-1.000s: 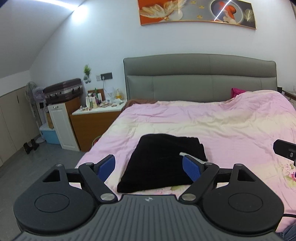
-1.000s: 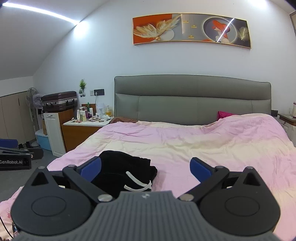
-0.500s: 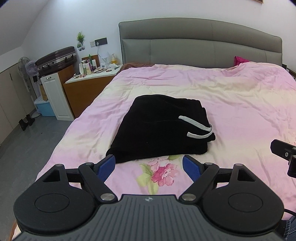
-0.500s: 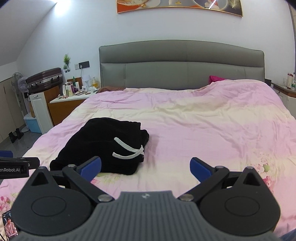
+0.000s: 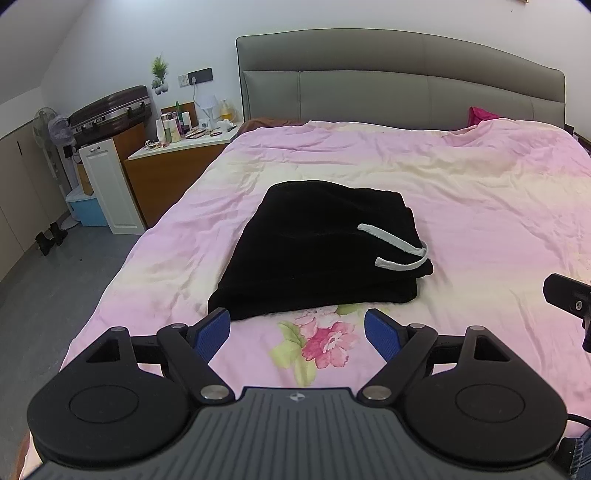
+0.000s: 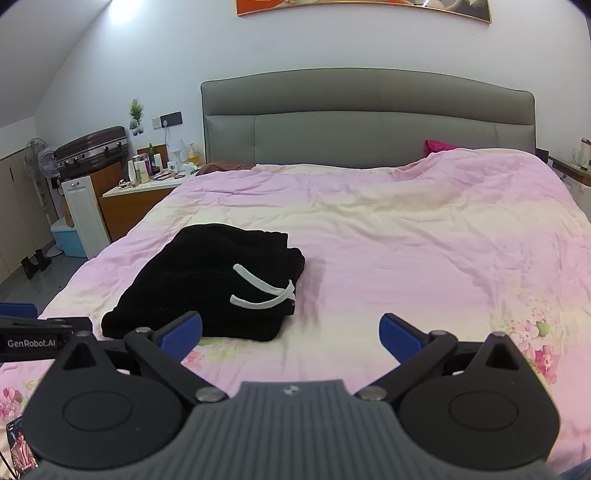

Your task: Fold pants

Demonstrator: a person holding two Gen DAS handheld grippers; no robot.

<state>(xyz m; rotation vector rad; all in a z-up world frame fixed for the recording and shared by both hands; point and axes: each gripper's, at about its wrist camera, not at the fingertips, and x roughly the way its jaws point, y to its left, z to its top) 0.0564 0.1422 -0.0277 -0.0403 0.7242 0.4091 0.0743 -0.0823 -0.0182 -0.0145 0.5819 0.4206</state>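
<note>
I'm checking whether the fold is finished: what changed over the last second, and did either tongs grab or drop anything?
Both views tilted down toward the bed, so the black pants now sit higher in each picture and in fuller view. The left tongs and right tongs remained open and empty; nothing was grabbed or released. The pants stayed folded on the pink quilt, the white drawstring lying on top.

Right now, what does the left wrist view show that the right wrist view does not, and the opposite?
Only the left view shows the large pink flower print between the open left hand-held gripper fingers.

Only the right view shows the orange framed wall picture and the open right hand-held gripper.

Both show the folded black pants with a white drawstring on the pink quilt.
</note>
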